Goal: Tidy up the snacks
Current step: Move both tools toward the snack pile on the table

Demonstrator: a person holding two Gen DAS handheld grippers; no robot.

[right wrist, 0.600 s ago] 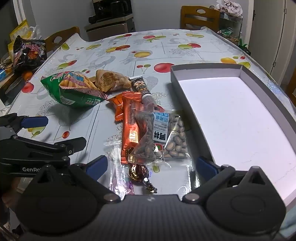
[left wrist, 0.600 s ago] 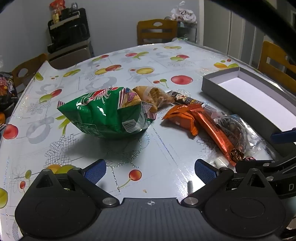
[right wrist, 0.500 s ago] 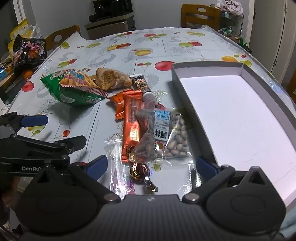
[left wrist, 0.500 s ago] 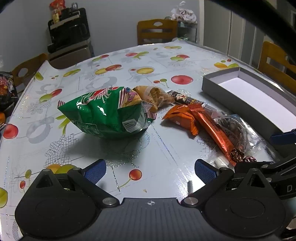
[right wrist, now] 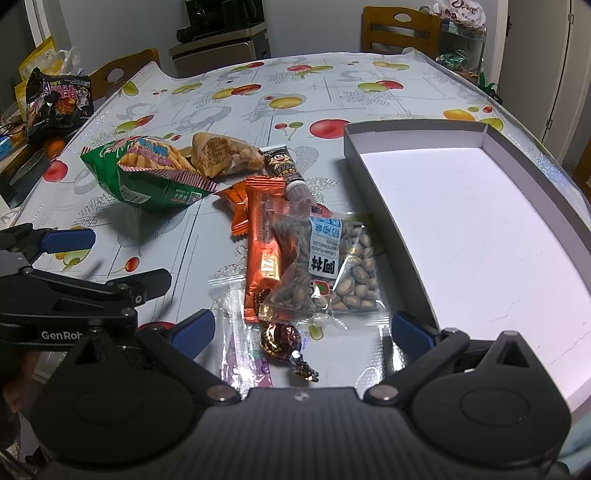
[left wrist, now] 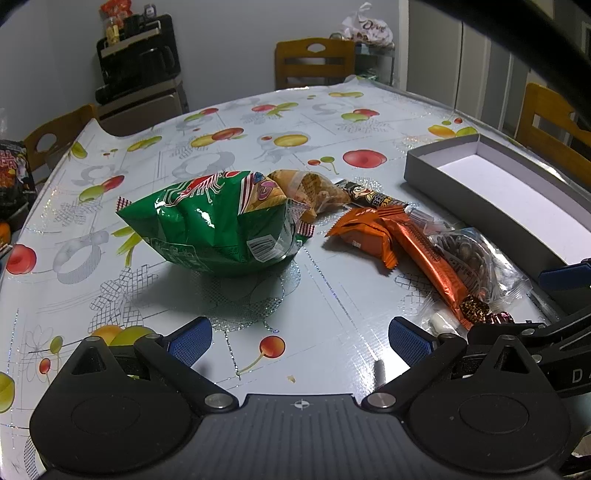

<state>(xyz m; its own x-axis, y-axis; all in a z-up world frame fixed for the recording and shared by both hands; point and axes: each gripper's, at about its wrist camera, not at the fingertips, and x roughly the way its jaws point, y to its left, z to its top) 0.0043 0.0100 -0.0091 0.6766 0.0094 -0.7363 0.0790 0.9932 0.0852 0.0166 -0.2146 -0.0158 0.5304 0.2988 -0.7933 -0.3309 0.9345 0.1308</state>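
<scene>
Since the earlier frames the right claw (right wrist: 301, 328) has edged forward over the seed packet (right wrist: 328, 269); nothing is packed yet, and the grey box (right wrist: 461, 206) lies bare beside the snacks. Both claws tilt downward, jaws wide and holding nothing, the left claw (left wrist: 300, 334) facing the green chip bag (left wrist: 218, 225) on the table (left wrist: 332, 295).

On the surface (right wrist: 369, 77), the open box (right wrist: 461, 221) lies to the right, nothing in it. Left of the box the snacks cluster: the seed packet (right wrist: 332, 266) nearest it, lying partly on the long bar (right wrist: 260, 236). A wrapped candy (right wrist: 280, 338) sits just near of both. Farther off lie the small tube (right wrist: 284, 168) and the peanut bag (right wrist: 221, 157), with the chip bag (right wrist: 147, 173) leftmost. Chairs (right wrist: 399, 29) stand beyond the far edge.
</scene>
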